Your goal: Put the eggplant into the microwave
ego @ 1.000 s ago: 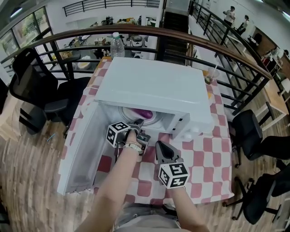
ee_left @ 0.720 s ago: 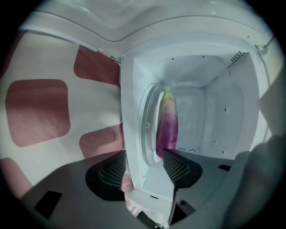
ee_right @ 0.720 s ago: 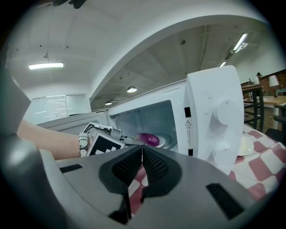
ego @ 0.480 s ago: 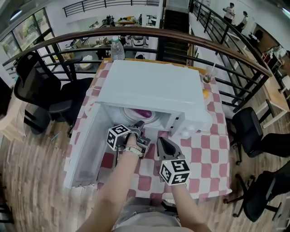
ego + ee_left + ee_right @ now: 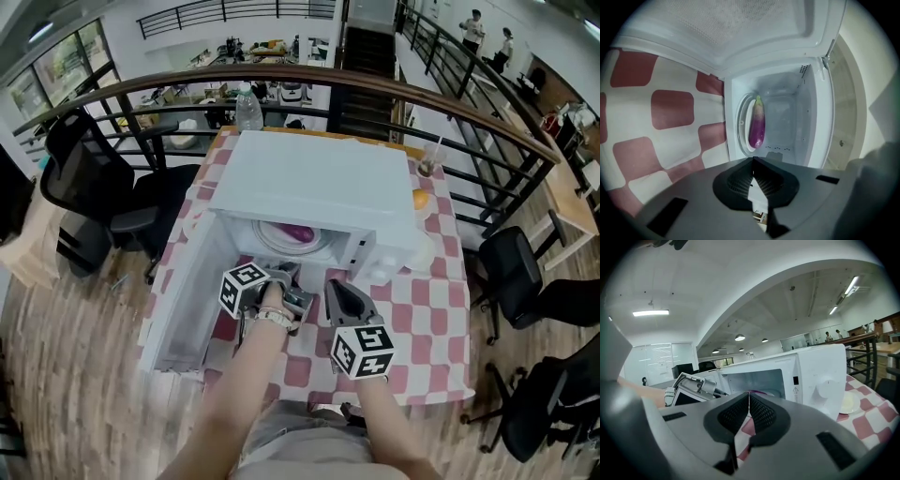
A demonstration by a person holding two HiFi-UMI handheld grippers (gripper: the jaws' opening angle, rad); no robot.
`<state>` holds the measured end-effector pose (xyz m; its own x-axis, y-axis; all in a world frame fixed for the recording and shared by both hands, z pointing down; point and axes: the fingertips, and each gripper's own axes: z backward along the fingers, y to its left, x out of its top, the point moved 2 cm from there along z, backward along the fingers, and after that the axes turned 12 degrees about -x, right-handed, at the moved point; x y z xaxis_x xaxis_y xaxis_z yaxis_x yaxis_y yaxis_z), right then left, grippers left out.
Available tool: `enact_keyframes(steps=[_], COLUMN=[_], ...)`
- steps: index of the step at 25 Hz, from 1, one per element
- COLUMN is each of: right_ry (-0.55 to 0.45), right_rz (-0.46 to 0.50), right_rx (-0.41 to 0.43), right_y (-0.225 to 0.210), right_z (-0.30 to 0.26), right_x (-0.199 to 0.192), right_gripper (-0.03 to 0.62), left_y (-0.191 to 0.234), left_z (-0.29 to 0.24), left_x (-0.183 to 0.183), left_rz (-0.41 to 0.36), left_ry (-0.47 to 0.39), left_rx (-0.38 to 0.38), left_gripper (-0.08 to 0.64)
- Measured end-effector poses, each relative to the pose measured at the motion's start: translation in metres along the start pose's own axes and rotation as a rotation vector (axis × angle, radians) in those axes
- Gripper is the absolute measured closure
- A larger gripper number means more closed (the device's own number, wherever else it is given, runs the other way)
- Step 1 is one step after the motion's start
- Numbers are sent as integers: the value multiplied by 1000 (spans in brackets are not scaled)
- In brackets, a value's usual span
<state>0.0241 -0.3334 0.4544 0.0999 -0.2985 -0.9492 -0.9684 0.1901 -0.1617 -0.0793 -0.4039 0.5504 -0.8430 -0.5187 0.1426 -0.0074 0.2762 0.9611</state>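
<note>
Straight ahead of the left tongs (image 5: 752, 161): the eggplant (image 5: 757, 123), lying on the glass plate (image 5: 742, 133) inside the microwave (image 5: 813, 117), well clear of the jaw tips. Jaws pressed together tip to tip, nothing clamped between them. Off to the left of those tongs, red-and-white checked cloth (image 5: 670, 108), running out of sight behind the tongs' grey body.

From the head view, only a purple sliver of eggplant (image 5: 298, 232) showing under the microwave's top (image 5: 319, 183), the rest hidden. Left tongs (image 5: 284, 274) right at the oven's mouth, tips partly covered by the hand and the marker cube. Further left of them, the door (image 5: 183, 300) swung wide.

Just to the right of the left tongs, and a little short of the microwave's front: the right tongs (image 5: 334, 289), jaws likewise closed on nothing (image 5: 748, 394). Ahead of these, the oven cavity, with the eggplant no more than a thin purple streak behind the jaw tips, hard to make out. To their right, a small plate (image 5: 847, 404) on the cloth, half hidden by the microwave's corner.
</note>
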Motion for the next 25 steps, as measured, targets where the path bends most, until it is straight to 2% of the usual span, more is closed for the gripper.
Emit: enact_keyframes(steps=[10,14,18,25], right_ry=[-30,-50,-67,-90], right_rz=[16,25,37,107], right_rx=[28,37,47,58], right_y=[4,6,10,19], right_z=[20,24,29,41], right_x=[8,12,15,14], right_gripper=[566,568,568,568], left_y=[-38,-59,-72,-88], left_z=[30,39,51,70], left_x=[-19,-29,-37,-54], left_rz=[-90,-200,-341,-471], left_ry=[-2,1,22,45], left_rx=[-153,-247,-288,-418], left_gripper=[557,557,557,557])
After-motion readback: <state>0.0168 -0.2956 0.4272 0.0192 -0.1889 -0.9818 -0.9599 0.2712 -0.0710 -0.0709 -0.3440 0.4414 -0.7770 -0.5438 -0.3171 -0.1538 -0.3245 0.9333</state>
